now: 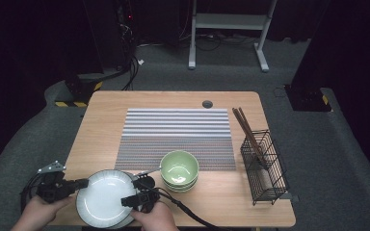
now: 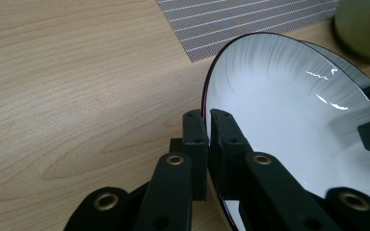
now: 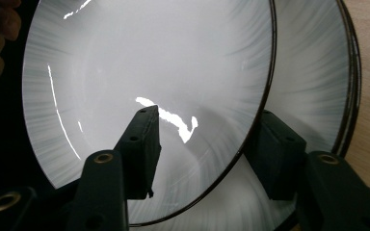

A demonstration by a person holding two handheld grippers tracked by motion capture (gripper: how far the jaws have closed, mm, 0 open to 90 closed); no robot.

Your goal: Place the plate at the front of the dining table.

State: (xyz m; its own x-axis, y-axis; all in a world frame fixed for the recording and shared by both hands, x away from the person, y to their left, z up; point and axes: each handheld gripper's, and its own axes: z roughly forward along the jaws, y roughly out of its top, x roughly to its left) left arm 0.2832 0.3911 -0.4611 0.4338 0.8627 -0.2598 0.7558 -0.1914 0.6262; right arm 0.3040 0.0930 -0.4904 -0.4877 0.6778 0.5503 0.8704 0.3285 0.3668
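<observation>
Light wooden table (image 1: pixel 101 115), seen from above, with a striped grey placemat (image 1: pixel 176 137) across its middle. Black wire cutlery basket (image 1: pixel 265 166) near the right edge, brown chopsticks (image 1: pixel 245 127) leaning out of it. White plate with a dark rim (image 1: pixel 101 195) at the front left edge, lifted and tilted over a second plate (image 3: pixel 318 86) of the same kind beneath. Stack of green bowls (image 1: pixel 179 169) just beside, to the right, perhaps two or three. Left gripper (image 1: pixel 79 184) clamped tight on the upper plate's left rim. Right gripper (image 1: pixel 136 191) straddling the opposite rim, jaws partly open, one over the face, one behind, not pressing.
</observation>
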